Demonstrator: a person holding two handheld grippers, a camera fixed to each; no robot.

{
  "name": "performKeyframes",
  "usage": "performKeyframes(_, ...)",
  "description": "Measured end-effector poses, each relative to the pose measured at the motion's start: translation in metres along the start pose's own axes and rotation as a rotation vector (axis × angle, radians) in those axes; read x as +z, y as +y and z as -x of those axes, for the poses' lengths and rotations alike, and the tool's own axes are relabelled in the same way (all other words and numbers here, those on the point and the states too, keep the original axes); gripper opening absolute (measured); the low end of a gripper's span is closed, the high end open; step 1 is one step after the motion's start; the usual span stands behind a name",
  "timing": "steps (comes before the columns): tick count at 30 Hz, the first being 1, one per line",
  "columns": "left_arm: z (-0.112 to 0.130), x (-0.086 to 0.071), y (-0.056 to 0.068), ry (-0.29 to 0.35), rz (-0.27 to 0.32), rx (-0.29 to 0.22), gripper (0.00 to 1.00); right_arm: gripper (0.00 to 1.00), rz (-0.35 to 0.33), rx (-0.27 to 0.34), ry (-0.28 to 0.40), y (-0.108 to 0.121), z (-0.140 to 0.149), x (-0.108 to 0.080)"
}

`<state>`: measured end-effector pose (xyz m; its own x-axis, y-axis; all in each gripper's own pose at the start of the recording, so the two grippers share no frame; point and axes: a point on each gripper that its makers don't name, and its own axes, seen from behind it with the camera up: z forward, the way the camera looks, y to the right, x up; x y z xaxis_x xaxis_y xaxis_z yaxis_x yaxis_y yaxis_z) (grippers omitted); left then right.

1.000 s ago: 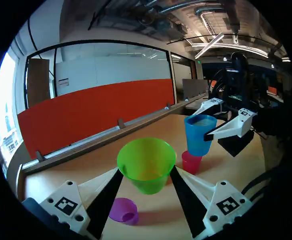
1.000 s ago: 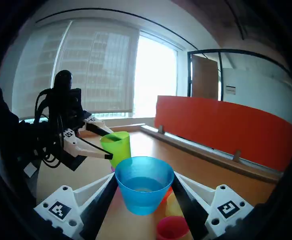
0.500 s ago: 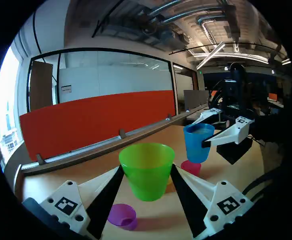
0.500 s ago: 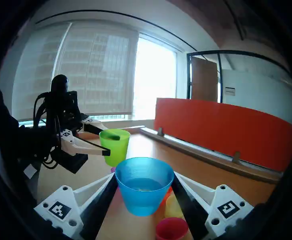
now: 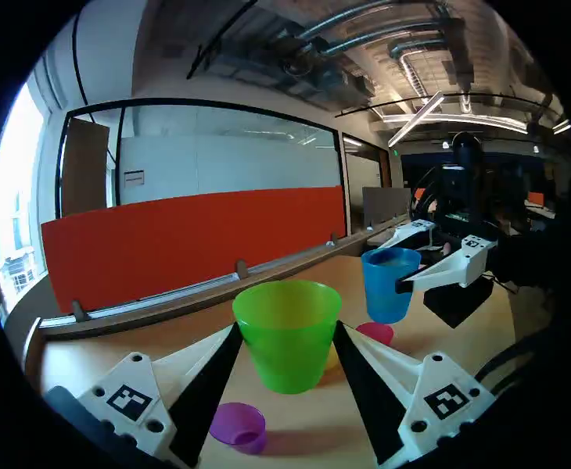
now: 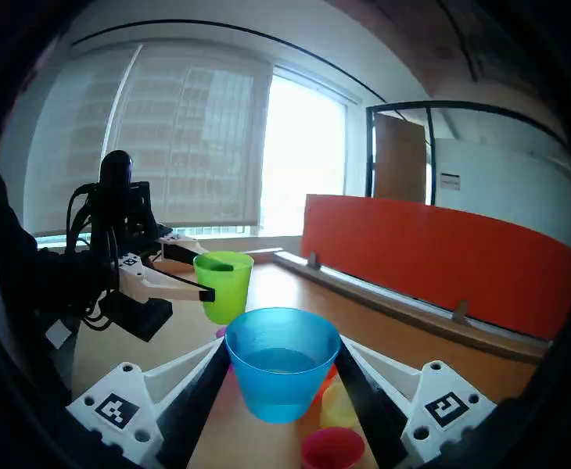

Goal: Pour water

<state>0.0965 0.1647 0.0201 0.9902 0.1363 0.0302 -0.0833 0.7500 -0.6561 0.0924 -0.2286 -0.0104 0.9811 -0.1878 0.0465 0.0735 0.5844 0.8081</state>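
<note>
A green cup (image 5: 287, 332) stands upright between my left gripper's fingers, and the left gripper (image 5: 285, 344) is shut on it. In the right gripper view the same green cup (image 6: 223, 285) hangs at the left, held by the left gripper (image 6: 207, 281). A blue cup (image 6: 282, 362) with water in its bottom sits upright in my right gripper (image 6: 282, 367), shut on it. In the left gripper view the blue cup (image 5: 389, 283) is to the right and beyond the green one, held by the right gripper (image 5: 414, 270). Both cups are above a wooden table (image 5: 457, 328).
Small cups stand on the table: a purple cup (image 5: 238, 427), a pink cup (image 5: 377, 334), a yellow cup (image 6: 340, 406) and a red-pink cup (image 6: 332, 449). An orange partition (image 5: 192, 234) runs along the table's far edge. A person's dark sleeve (image 6: 19, 281) holds the left gripper.
The green cup has tipped from a forward tilt back to upright. The blue cup has sunk a little relative to it and stays level with its water.
</note>
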Motion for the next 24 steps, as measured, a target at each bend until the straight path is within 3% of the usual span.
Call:
performKeyframes(15,-0.0042,0.0003,0.0005,0.037,-0.003,-0.042,0.83,0.92,-0.018,-0.034,0.002,-0.0031,-0.0068,-0.0027)
performKeyframes(24,0.0003,-0.0009,0.0025,0.034,0.002,-0.035,0.83,0.92,-0.019,-0.034,0.002,-0.0011,-0.0102,-0.0016)
